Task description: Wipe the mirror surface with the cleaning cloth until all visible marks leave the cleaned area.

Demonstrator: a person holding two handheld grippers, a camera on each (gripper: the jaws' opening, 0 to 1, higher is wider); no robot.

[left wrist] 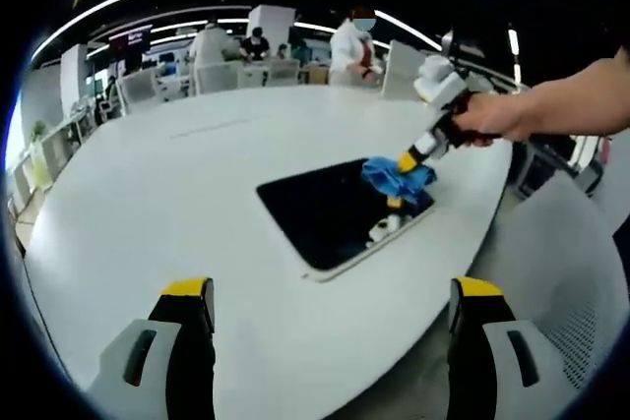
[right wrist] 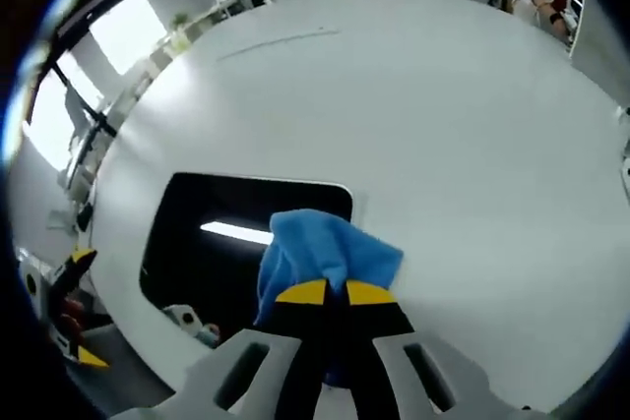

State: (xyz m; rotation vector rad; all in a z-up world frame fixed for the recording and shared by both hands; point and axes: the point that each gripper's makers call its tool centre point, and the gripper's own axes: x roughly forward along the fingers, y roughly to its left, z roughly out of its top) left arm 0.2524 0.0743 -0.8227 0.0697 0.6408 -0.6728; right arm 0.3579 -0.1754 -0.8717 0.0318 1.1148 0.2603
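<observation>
A soft, light blue cloth (right wrist: 320, 248) is pinched between the closed jaws of the right gripper (right wrist: 330, 292) and pressed onto the mirror (left wrist: 325, 209) lying flat on a white table (left wrist: 177, 184). The left gripper (left wrist: 330, 292) is held back, jaws wide and empty. The cloth, limp and easily bunched, is judged best gripped at its gathered middle; the mirror is likely fragile.

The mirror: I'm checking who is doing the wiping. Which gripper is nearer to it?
Right. The right gripper, shut on the blue cloth, is over the mirror at its edge. The left gripper is open, back off the mirror at the table's near edge.
</observation>
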